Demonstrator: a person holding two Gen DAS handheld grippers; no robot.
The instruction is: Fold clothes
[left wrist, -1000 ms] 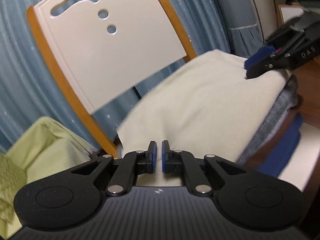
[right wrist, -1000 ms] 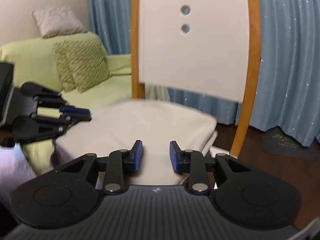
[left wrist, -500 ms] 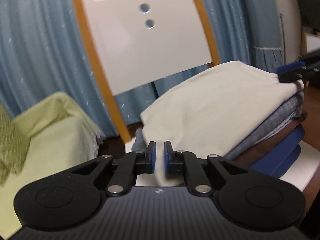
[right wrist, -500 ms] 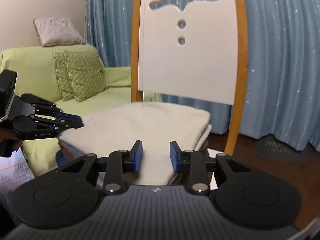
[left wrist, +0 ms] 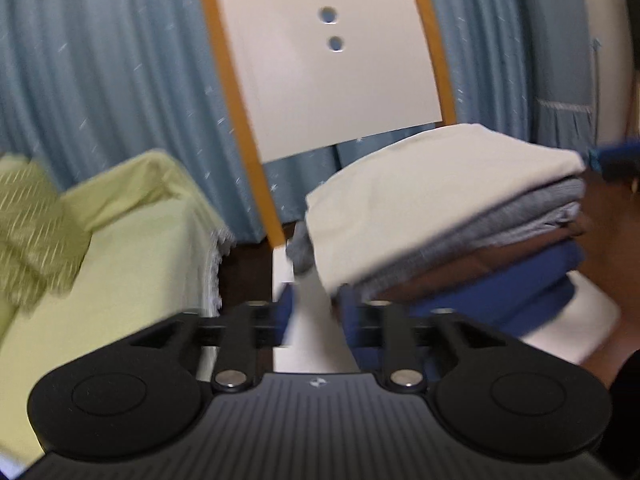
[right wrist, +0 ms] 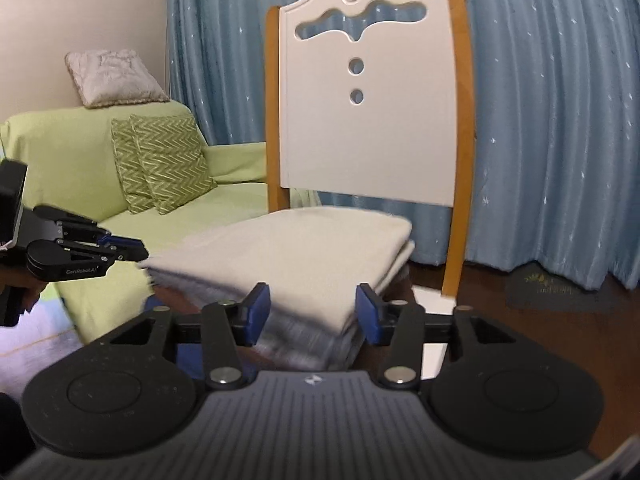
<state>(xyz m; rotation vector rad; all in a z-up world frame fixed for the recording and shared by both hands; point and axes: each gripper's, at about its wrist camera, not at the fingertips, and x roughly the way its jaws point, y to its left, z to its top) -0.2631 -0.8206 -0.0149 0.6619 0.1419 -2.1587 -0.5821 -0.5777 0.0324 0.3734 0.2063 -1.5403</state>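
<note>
Stack: a cream folded garment (right wrist: 288,248) lies on top of a pile of folded clothes (left wrist: 472,248), grey, brown and blue layers beneath it, on the white seat (left wrist: 580,320) of a chair.
Chair: white backrest (right wrist: 368,128) with orange side rails, upright at the far side of the pile.
Left gripper (left wrist: 316,312): at the near left corner of the pile, jaws opening; only bare seat shows between the blue pads, no cloth pinched.
Right gripper (right wrist: 312,308): at the near edge of the pile, jaws opening; the cream edge sits in the gap, but the pads appear clear of it.
Step in hand: judged to be letting go of the top garment once laid on the pile.
How to do it well: let both pairs of jaws spread fully before drawing off, so no pad drags a layer; retreat toward the near side, level with the cloth, both sides together.
Watch for: the cream corner nearest the left gripper overhangs slightly; a snag there could skew the fold.
Surroundings: a green sofa (right wrist: 80,160) with zigzag cushions (right wrist: 168,160) at far left, blue curtains (right wrist: 560,120) behind.
</note>
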